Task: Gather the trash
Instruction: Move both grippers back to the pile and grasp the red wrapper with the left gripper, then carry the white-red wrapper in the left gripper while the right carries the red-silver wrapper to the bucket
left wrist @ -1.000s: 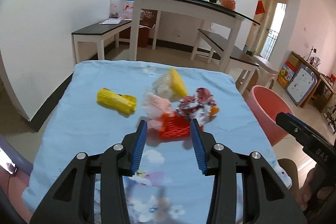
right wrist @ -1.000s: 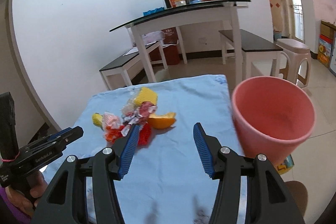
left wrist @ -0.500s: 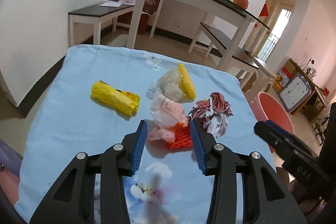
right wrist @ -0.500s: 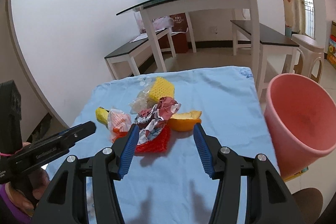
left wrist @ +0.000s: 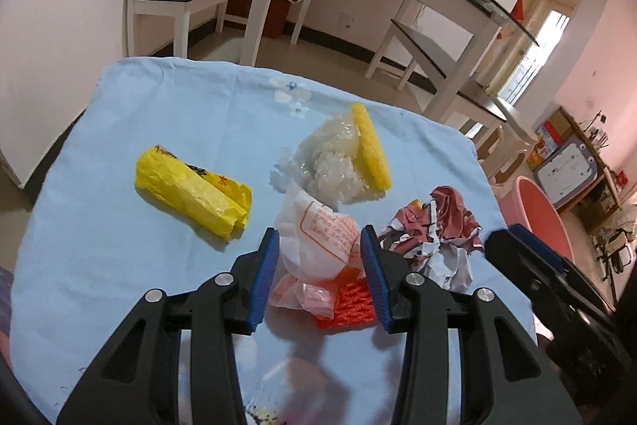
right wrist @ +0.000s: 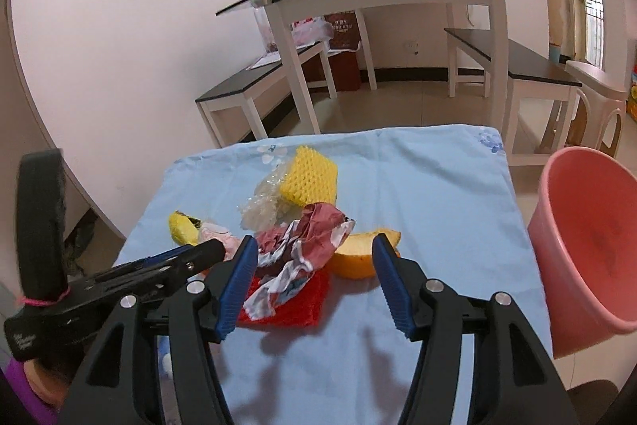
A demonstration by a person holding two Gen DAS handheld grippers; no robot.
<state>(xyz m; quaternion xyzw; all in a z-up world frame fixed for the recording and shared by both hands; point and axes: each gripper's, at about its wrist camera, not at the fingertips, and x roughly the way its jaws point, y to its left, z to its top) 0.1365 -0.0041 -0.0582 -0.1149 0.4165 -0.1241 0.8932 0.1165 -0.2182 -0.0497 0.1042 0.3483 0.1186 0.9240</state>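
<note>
Bracketing white-and-orange wrapper (left wrist: 318, 245) with my left gripper (left wrist: 318, 267), jaws spread either side; right gripper (right wrist: 312, 273) spread around crumpled paper (right wrist: 302, 245).

My cloth (left wrist: 119, 265) is pale blue with small flowers; one bag (left wrist: 191, 196) yellow, the net (left wrist: 356, 307) red, the crumpled paper (left wrist: 434, 230) maroon-and-white, the bucket (right wrist: 585, 237) pink.
</note>
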